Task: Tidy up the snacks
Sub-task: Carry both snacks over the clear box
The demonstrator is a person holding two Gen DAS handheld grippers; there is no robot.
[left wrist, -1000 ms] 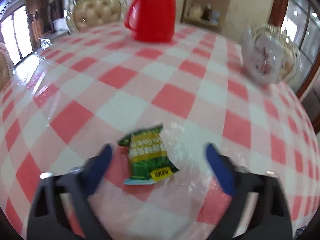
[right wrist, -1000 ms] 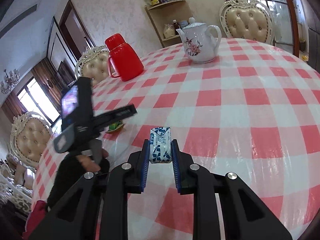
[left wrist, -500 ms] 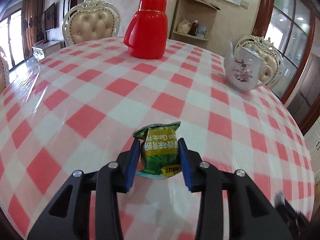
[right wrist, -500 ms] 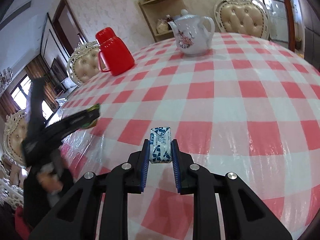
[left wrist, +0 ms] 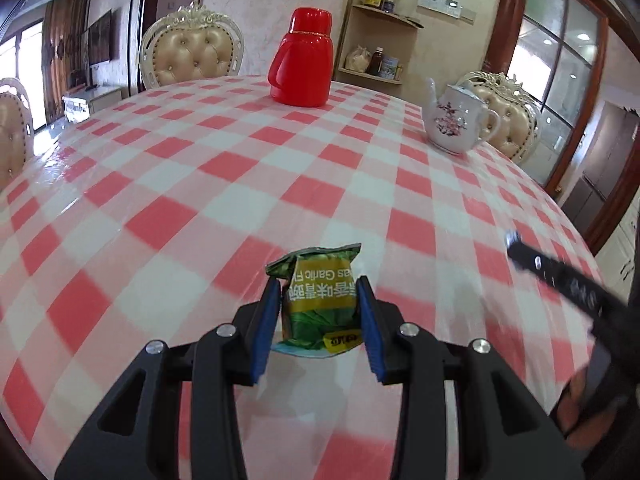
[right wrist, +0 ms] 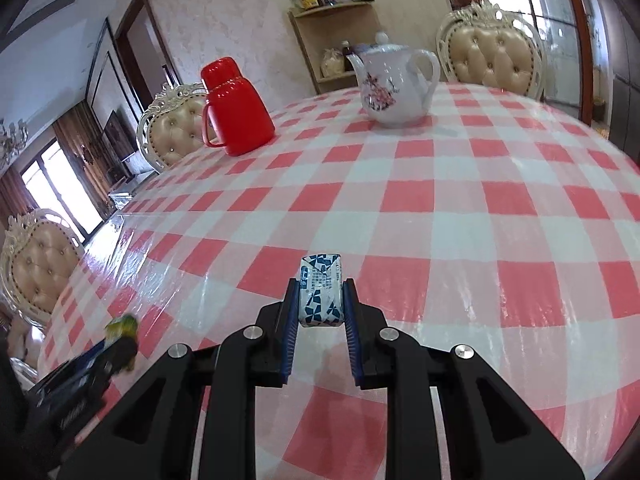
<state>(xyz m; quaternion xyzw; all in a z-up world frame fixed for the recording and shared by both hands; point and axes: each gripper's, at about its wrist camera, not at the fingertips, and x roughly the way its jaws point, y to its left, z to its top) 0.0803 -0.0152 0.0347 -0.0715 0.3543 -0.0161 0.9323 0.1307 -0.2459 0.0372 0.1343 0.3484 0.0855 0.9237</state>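
My left gripper (left wrist: pixel 319 292) is shut on a green snack packet (left wrist: pixel 320 300) with yellow label, held above the red-and-white checked tablecloth (left wrist: pixel 240 184). My right gripper (right wrist: pixel 321 294) is shut on a small blue-and-white wrapped snack (right wrist: pixel 321 294), also held above the cloth. The right gripper shows blurred at the right edge of the left wrist view (left wrist: pixel 560 280). The left gripper with the green packet (right wrist: pixel 120 326) shows at the lower left of the right wrist view.
A red thermos jug (left wrist: pixel 302 60) stands at the far side of the round table. A white flowered teapot (left wrist: pixel 454 120) stands at the far right. Cream tufted chairs (left wrist: pixel 192 56) ring the table. A corner shelf (left wrist: pixel 376 56) is behind.
My left gripper closed on the green packet and lifted it off the cloth. My right gripper kept its hold on the blue-and-white snack; both views shifted.
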